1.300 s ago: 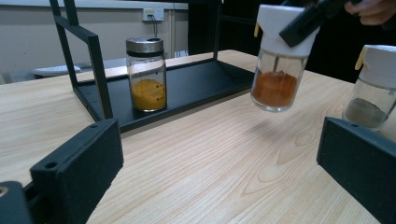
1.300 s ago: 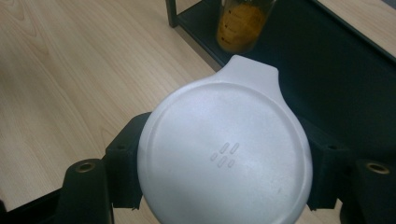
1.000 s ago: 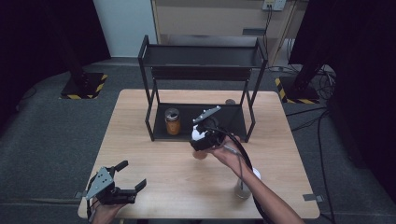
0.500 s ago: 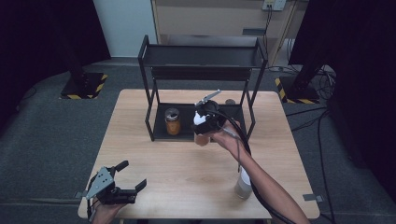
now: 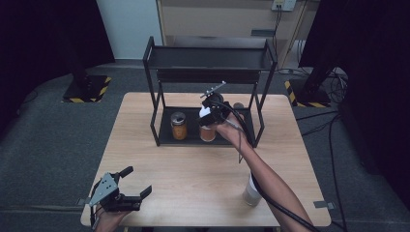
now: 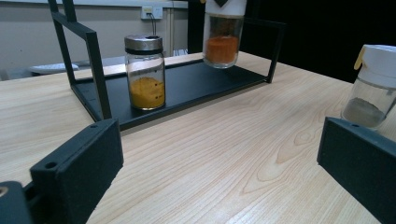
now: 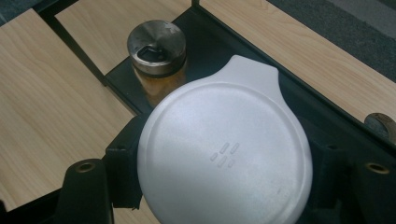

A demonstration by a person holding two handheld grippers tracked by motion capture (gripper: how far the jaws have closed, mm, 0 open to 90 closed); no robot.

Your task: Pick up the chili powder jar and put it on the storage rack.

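A glass jar of orange spice (image 5: 208, 133) with a white lid (image 7: 224, 154) hangs just over the lower shelf (image 5: 191, 140) of a black two-tier rack. My right gripper (image 5: 207, 118) is shut on the jar's lid from above, its black jaws on either side of the lid (image 7: 224, 163). To its left on that shelf stands a jar of yellow spice (image 5: 178, 126) with a metal lid (image 7: 157, 51). My left gripper (image 5: 133, 186) rests open and holds nothing at the table's near left corner (image 6: 219, 177). From there I see the yellow jar (image 6: 144, 72) and the held orange jar (image 6: 223, 35).
A third jar with a white lid and grey contents (image 5: 251, 191) stands on the table by the right forearm, close to the left gripper's right jaw (image 6: 373, 86). A small brown thing (image 7: 380, 125) sits behind the rack. The rack's upper shelf (image 5: 210, 58) overhangs the lower one.
The right gripper has carried the orange jar away from the person, from just in front of the rack to over its lower shelf, beside the yellow jar. The left gripper has not moved.
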